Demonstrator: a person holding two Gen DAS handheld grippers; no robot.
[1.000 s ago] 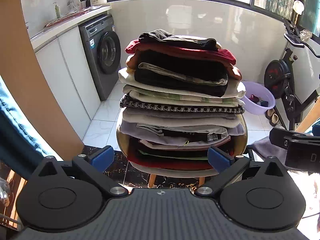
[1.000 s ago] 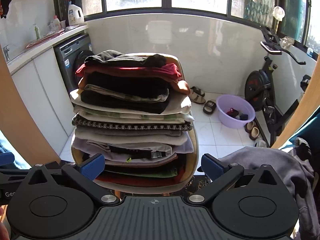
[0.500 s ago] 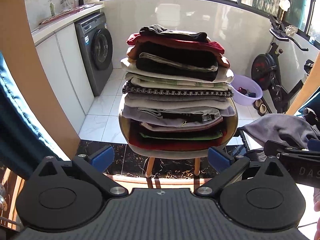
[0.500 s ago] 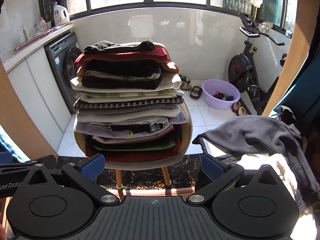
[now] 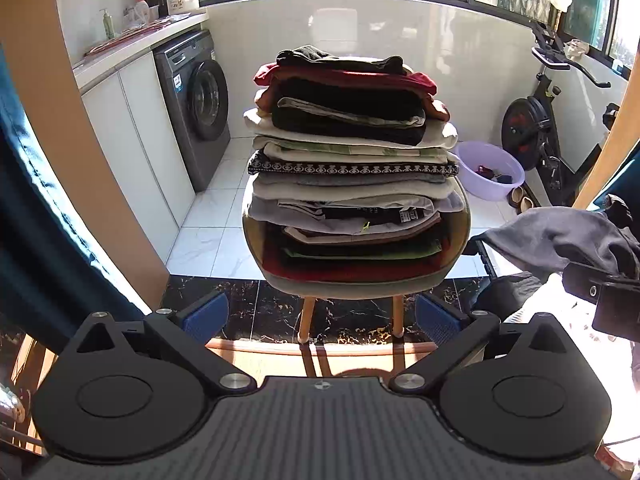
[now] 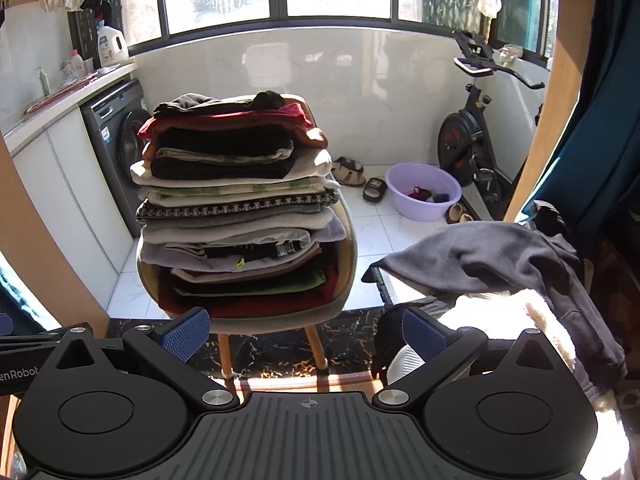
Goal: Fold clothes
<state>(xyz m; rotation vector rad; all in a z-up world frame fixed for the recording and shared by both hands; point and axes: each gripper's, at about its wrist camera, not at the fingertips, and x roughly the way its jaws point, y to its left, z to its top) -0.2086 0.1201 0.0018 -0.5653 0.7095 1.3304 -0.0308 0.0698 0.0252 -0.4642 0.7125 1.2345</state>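
Folded-clothes stack point(image 5: 352, 168), tall on the chair point(image 5: 456, 240), now farther off than a second ago as left gripper point(image 5: 320, 316) and right gripper point(image 6: 306, 334) withdraw, jaws open and empty; unfolded grey garment point(image 6: 492, 256) at right likely next.

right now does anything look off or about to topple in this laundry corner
The stack of folded clothes on the chair is very tall and uneven, rising above the backrest, with upper layers overhanging to the right. Beside it, a grey hoodie lies unfolded in a heap. Both grippers are open and empty.
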